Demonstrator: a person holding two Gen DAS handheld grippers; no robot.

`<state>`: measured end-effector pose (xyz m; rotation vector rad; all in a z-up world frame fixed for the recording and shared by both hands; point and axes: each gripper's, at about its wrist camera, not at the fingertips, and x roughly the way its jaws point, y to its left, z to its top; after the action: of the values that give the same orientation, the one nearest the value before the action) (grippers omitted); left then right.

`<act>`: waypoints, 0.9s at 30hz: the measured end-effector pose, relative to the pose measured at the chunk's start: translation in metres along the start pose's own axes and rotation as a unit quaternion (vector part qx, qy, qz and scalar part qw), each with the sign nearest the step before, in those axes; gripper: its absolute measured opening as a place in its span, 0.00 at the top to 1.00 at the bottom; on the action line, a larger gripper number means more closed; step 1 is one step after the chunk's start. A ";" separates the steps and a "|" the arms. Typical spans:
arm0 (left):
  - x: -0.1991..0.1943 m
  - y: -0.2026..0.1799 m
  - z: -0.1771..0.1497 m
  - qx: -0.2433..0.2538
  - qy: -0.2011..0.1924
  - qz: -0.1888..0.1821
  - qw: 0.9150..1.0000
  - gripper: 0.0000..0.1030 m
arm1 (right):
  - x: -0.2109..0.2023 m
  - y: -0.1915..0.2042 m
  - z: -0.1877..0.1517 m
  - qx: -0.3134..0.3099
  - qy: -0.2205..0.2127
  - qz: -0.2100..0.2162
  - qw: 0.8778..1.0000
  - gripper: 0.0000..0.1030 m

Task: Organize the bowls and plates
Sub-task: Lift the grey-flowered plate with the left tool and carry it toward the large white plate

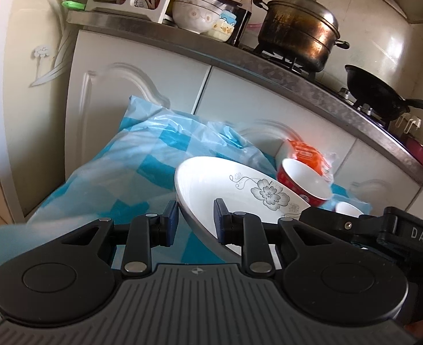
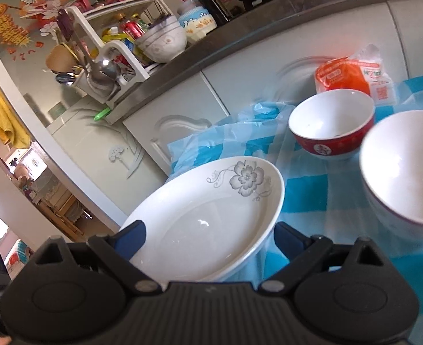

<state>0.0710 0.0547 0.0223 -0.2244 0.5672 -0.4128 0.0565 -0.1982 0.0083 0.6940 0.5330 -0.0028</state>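
The left gripper (image 1: 195,221) pinches the flowered plate's (image 1: 240,192) rim; the right gripper (image 2: 208,240) stands wide, jaws flanking it.

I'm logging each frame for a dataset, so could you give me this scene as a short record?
setting: kitchen, checked cloth below a counter
plate: white, grey flower, tilted
left hand-held gripper: shut on the plate's rim, one pad inside, one outside
right hand-held gripper: jaws wide, plate between them; contact unclear
red bowl: upright on the cloth, behind the plate
white bowl: upright, right of the plate
orange packet: behind the red bowl
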 end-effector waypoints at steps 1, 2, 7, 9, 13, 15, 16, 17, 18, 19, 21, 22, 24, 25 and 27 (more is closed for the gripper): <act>-0.004 -0.001 -0.002 -0.001 0.000 -0.002 1.000 0.76 | -0.005 0.000 -0.003 0.000 -0.002 0.001 1.000 0.07; -0.008 -0.002 -0.004 -0.001 -0.001 -0.004 1.000 0.76 | -0.010 0.001 -0.005 0.000 -0.005 0.002 1.000 0.07; -0.027 -0.008 -0.014 0.000 -0.002 -0.013 1.000 0.76 | -0.036 0.003 -0.018 0.002 -0.017 0.004 1.000 0.07; -0.034 -0.010 -0.017 0.001 -0.002 -0.017 1.000 0.76 | -0.047 0.003 -0.023 0.006 -0.022 0.005 1.000 0.07; -0.047 -0.015 -0.022 0.009 0.002 -0.030 1.000 0.76 | -0.070 0.004 -0.030 0.009 -0.037 0.006 0.999 0.07; -0.053 -0.018 -0.026 0.012 0.003 -0.036 0.999 0.76 | -0.082 0.005 -0.034 0.006 -0.046 0.004 0.999 0.07; -0.057 -0.020 -0.028 0.012 0.003 -0.040 0.999 0.76 | -0.087 0.006 -0.036 0.006 -0.050 0.003 0.999 0.07; -0.060 -0.021 -0.029 0.012 0.004 -0.044 0.999 0.75 | -0.093 0.006 -0.038 0.005 -0.054 0.002 0.999 0.07; -0.064 -0.023 -0.031 0.013 0.004 -0.048 0.999 0.76 | -0.099 0.007 -0.041 0.005 -0.059 0.002 0.998 0.07; -0.067 -0.024 -0.032 0.014 0.004 -0.052 0.999 0.76 | -0.106 0.007 -0.043 0.005 -0.063 0.001 0.998 0.07; -0.073 -0.027 -0.035 0.018 0.004 -0.060 0.998 0.75 | -0.117 0.007 -0.049 0.004 -0.069 -0.002 0.998 0.07; -0.076 -0.029 -0.037 0.019 0.005 -0.065 0.998 0.75 | -0.122 0.007 -0.052 0.004 -0.071 -0.004 0.997 0.07; -0.081 -0.030 -0.039 0.022 0.005 -0.075 0.997 0.75 | -0.133 0.005 -0.058 0.007 -0.074 -0.008 0.997 0.07; -0.084 -0.032 -0.041 0.025 0.005 -0.080 0.996 0.75 | -0.140 0.003 -0.061 0.010 -0.076 -0.008 0.997 0.07; -0.089 -0.037 -0.044 0.032 0.005 -0.090 0.995 0.75 | -0.152 0.001 -0.068 0.013 -0.081 -0.012 0.997 0.07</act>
<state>-0.0330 0.0565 0.0398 -0.2123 0.5445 -0.6069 -0.1067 -0.1820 0.0365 0.7060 0.3869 -0.0876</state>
